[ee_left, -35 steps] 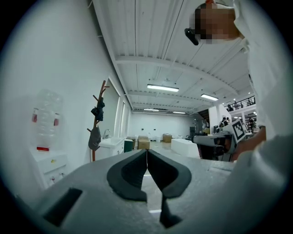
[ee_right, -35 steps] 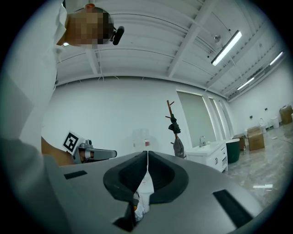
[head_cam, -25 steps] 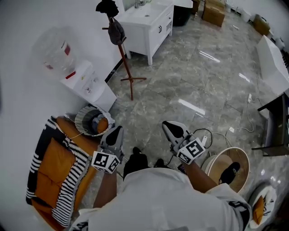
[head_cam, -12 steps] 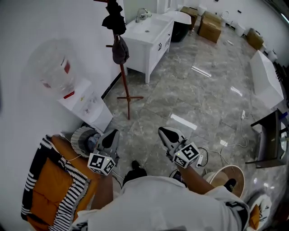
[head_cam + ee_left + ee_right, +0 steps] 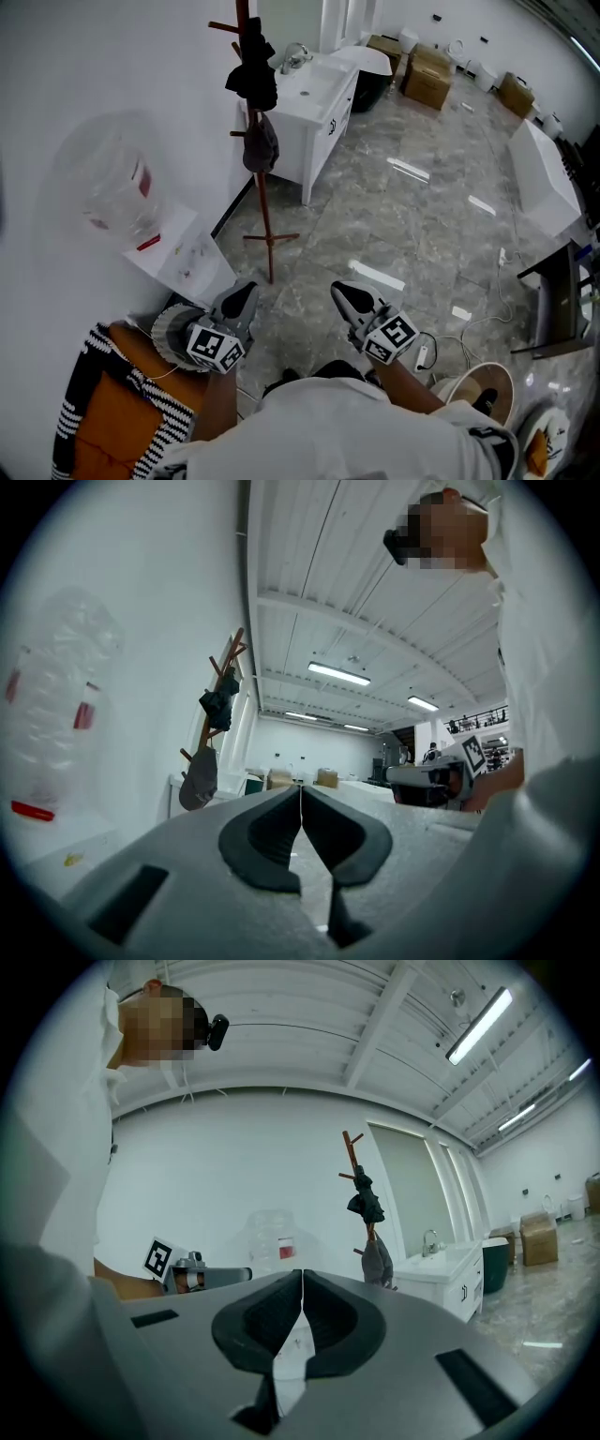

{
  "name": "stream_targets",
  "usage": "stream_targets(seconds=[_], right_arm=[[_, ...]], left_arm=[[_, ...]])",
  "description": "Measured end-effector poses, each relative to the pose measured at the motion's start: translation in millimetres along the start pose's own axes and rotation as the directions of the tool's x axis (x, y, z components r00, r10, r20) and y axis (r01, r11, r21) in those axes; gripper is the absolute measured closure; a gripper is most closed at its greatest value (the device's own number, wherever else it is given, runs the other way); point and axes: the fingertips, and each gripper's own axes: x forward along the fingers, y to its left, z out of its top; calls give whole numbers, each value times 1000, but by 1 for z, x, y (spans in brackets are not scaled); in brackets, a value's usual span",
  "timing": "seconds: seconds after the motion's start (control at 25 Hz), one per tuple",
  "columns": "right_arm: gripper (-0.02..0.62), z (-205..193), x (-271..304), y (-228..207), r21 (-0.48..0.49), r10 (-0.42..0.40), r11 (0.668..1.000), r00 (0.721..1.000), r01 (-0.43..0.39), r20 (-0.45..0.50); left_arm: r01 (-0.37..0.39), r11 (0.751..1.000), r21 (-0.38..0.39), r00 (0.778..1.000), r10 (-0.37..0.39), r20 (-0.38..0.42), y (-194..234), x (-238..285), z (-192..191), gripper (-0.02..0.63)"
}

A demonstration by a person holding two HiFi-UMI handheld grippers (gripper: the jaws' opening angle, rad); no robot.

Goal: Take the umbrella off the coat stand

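The wooden coat stand (image 5: 265, 220) rises by the white wall, a few steps ahead of me. A black bundle (image 5: 253, 70) hangs near its top and a grey folded one (image 5: 262, 150) lower down; which of them is the umbrella I cannot tell. The left gripper view shows both the black bundle (image 5: 219, 706) and the grey one (image 5: 199, 778), as does the right gripper view (image 5: 366, 1202) (image 5: 378, 1260). My left gripper (image 5: 243, 298) and right gripper (image 5: 345, 293) are held level at waist height, well short of the stand. Both are shut and empty, the left gripper (image 5: 300, 794) and the right gripper (image 5: 302, 1277) each with jaws meeting.
A water dispenser (image 5: 173, 258) with its bottle stands left of the stand, a white sink cabinet (image 5: 314, 84) behind it. A round fan (image 5: 178, 328) and an orange chair with a striped throw (image 5: 103, 422) sit at my left. Boxes (image 5: 427, 75), a white table (image 5: 544, 178) and a round basket (image 5: 483, 389) lie right.
I have walked towards the coat stand: it now looms larger and nearer in the head view, and the chair has slid behind me. Both grippers stayed shut.
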Motion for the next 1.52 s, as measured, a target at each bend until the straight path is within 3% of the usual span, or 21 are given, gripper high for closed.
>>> stream_targets(seconds=[0.2, 0.4, 0.76, 1.04, 1.24, 1.52], right_arm=[[580, -1, 25, -37, 30, -35, 999, 999, 35, -1], [580, -2, 71, -82, 40, 4, 999, 1000, -5, 30], [580, 43, 164, -168, -23, 203, 979, 974, -202, 99], [580, 78, 207, -214, 29, 296, 952, 941, -305, 162], [578, 105, 235, -230, -8, 347, 936, 921, -351, 178], [472, 129, 283, -248, -72, 327, 945, 933, -320, 147]], left_arm=[[2, 1000, -21, 1000, -2, -4, 33, 30, -2, 589], [-44, 999, -13, 999, 44, -13, 78, 67, 0, 589], [-169, 985, 31, 985, 170, -21, 160, 150, 31, 589], [-271, 962, 38, 963, 271, -2, 202, 185, 56, 589], [-298, 954, 41, 954, 298, 13, 232, 206, 75, 589], [-254, 964, 79, 967, 251, 47, 276, 227, 110, 589]])
